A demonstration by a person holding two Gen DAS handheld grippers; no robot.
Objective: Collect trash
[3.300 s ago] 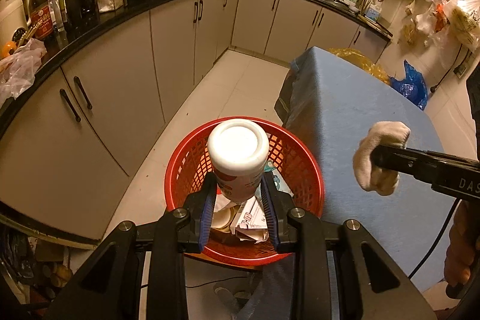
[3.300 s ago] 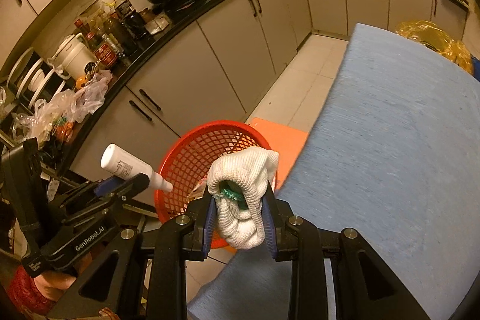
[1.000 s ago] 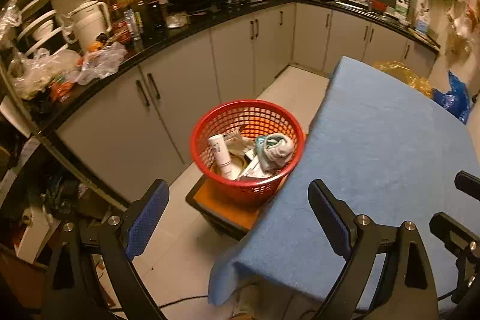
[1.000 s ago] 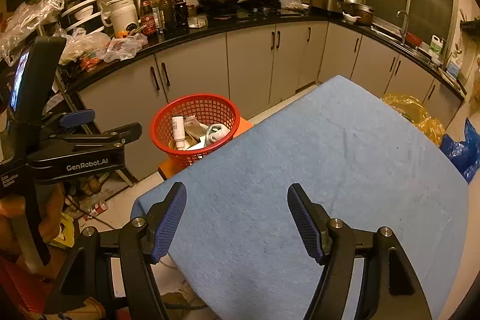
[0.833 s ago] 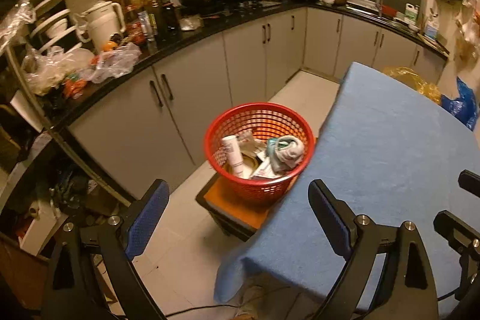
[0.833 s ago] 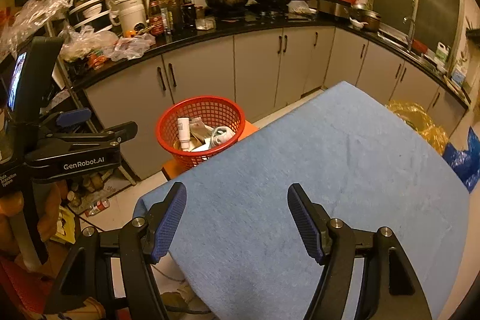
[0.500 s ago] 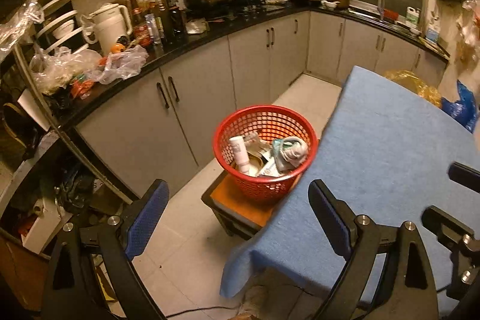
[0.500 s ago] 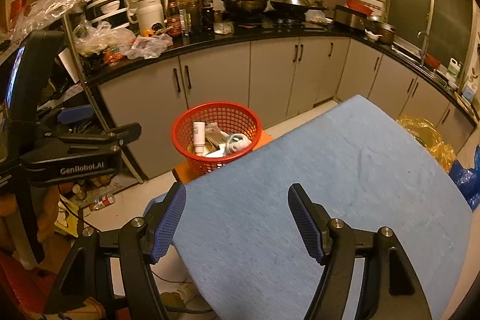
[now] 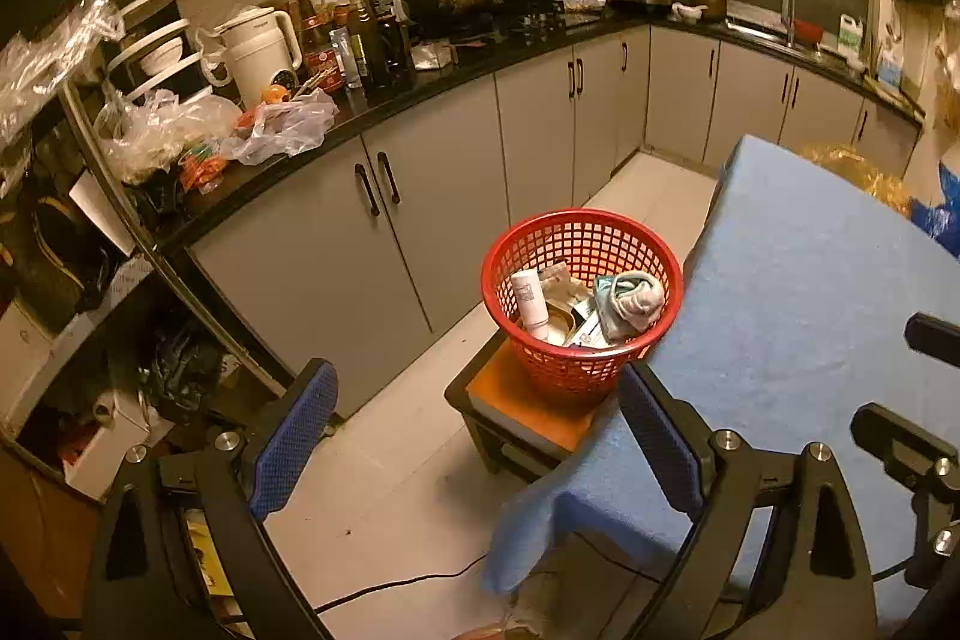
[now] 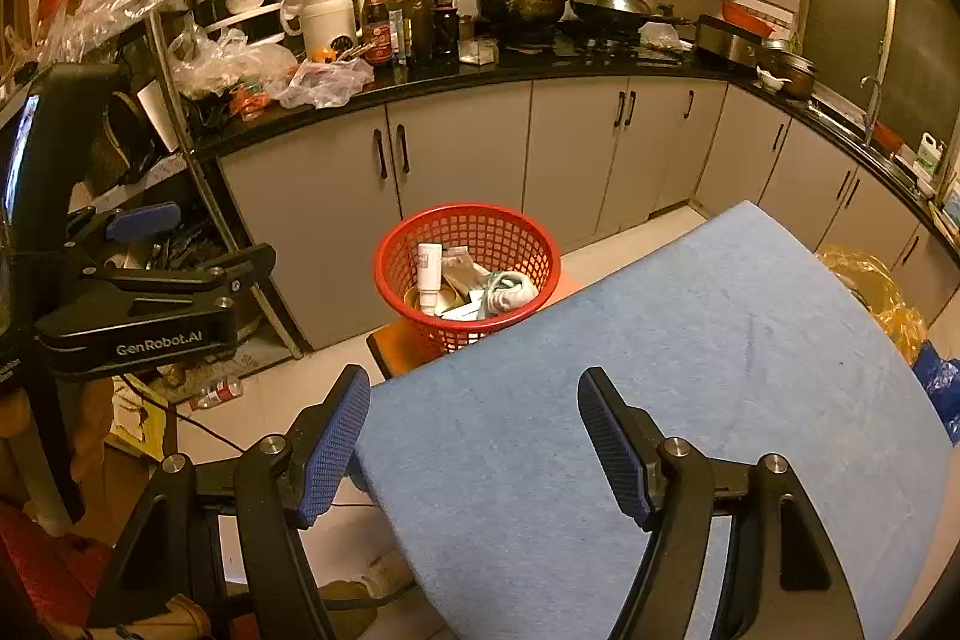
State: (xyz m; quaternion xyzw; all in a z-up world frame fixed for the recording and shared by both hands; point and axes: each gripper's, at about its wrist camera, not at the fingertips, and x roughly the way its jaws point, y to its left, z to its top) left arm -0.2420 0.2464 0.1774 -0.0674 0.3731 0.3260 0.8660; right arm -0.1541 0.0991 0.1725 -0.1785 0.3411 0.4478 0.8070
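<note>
Both grippers empty, left gripper [image 9: 474, 451] and right gripper [image 10: 474, 451] jaws spread wide, red basket [image 10: 390, 280] on an orange stool [image 9: 516, 400] beside the blue-covered table [image 10: 690, 370], white bottle [image 10: 429, 274], rolled sock [image 9: 633, 301], maybe some paper scraps inside

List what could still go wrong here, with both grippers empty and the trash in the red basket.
1. The red basket sits on a small stool at the table's corner; a bump from either gripper could tip it.
2. The white bottle stands propped among the trash and may shift.
3. A cable runs across the floor by the blue tablecloth, a possible snag.
</note>
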